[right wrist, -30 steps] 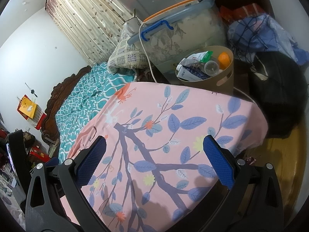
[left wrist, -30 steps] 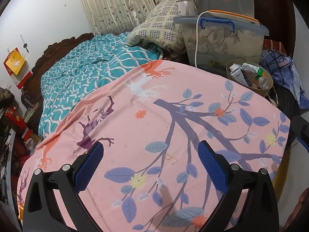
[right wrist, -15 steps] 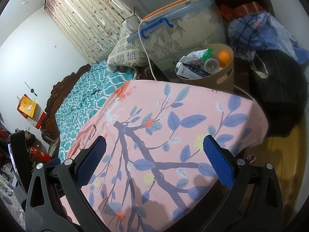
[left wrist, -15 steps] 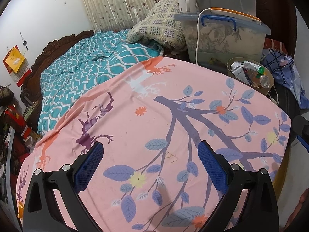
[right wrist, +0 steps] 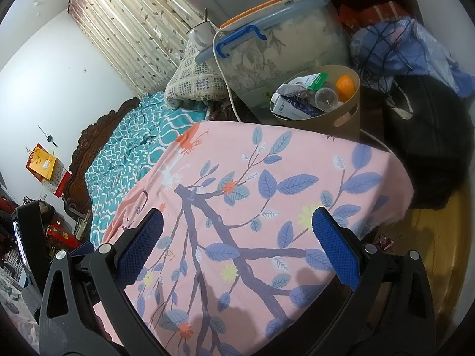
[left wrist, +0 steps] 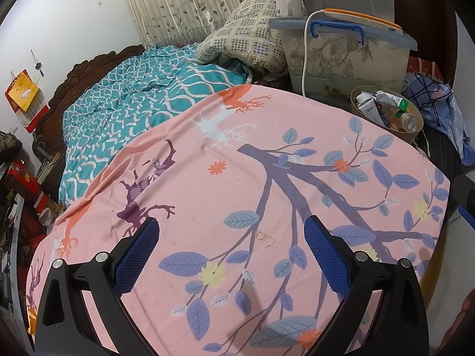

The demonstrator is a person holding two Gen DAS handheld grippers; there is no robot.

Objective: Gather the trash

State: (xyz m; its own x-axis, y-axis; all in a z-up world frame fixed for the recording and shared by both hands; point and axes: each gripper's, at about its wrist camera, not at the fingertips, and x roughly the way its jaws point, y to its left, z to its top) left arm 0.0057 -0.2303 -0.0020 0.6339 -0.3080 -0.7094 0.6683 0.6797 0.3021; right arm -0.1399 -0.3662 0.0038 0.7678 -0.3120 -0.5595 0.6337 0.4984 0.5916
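Both hand-held grippers, the left hand-held gripper (left wrist: 231, 246) and the right hand-held gripper (right wrist: 237, 235), hover spread and empty over the pink leaf-print sheet (left wrist: 267, 178). No loose trash shows on it; only a small wrapper-like scrap (right wrist: 386, 241) lies on the wooden floor (right wrist: 421, 252) past the sheet's right edge. I judge scanning comes first: move low and slow. Open room lies above the sheet. Farther off, the tan trash bin (right wrist: 346, 118), already holding cartons, bottles and a cup, sits tight against the storage box (right wrist: 285, 44).
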